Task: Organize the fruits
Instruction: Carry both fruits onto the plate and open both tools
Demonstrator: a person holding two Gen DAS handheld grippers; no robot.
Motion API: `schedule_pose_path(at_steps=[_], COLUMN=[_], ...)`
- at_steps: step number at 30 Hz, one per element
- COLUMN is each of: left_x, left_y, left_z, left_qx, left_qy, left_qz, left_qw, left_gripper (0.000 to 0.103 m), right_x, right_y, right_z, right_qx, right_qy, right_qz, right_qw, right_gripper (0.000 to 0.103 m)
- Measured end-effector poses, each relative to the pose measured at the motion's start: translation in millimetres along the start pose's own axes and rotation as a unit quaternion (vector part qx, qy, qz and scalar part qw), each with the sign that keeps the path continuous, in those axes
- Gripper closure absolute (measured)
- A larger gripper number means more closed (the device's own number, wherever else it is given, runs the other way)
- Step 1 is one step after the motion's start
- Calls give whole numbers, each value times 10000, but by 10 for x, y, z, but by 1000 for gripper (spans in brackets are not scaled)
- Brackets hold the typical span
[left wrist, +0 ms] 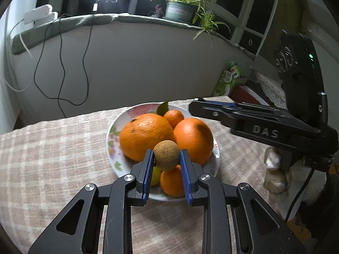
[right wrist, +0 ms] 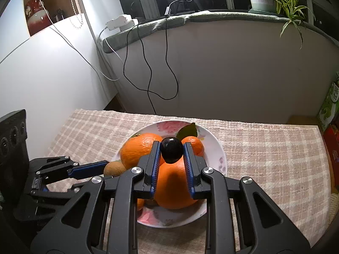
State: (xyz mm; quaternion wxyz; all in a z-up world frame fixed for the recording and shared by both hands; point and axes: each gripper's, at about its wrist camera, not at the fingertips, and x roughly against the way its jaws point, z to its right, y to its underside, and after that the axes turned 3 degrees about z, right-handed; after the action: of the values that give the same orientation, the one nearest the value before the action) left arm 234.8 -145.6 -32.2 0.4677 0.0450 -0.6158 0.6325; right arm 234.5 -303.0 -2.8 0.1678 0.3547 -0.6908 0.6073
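A white flowered plate (left wrist: 111, 139) (right wrist: 220, 148) on the checked tablecloth holds two large oranges (left wrist: 146, 135) (left wrist: 193, 139), smaller mandarins (left wrist: 174, 117) (left wrist: 171, 184) and a yellow-green fruit (left wrist: 155, 174). My left gripper (left wrist: 166, 158) is shut on a small brown round fruit (left wrist: 166, 155) just above the plate's near side; it shows in the right wrist view (right wrist: 114, 168). My right gripper (right wrist: 171, 153) is shut on a small dark round fruit (right wrist: 171, 152) above the oranges (right wrist: 137, 150) (right wrist: 173, 188). It enters the left wrist view from the right (left wrist: 197, 103).
The table carries a pink checked cloth (left wrist: 53, 148) (right wrist: 275, 148). A green carton (left wrist: 229, 78) (right wrist: 330, 105) and a red box (left wrist: 245, 95) stand at the table's right end. Cables (right wrist: 148, 67) hang on the wall behind. A potted plant (left wrist: 180, 10) stands on the sill.
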Motion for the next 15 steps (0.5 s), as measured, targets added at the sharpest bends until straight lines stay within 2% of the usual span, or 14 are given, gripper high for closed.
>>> schedule_pose_path(at_steps=[15], left_x=[-112], left_y=[-19], left_z=[179], left_qx=[-281], left_qy=[-90], left_qz=[-95], left_qw=[9995], left_gripper=[79], right_x=[-205], right_y=[-82], right_z=[81], right_qx=[-65], right_qy=[-105], right_qz=[-130], right_qw=[9998], right_gripper=[80])
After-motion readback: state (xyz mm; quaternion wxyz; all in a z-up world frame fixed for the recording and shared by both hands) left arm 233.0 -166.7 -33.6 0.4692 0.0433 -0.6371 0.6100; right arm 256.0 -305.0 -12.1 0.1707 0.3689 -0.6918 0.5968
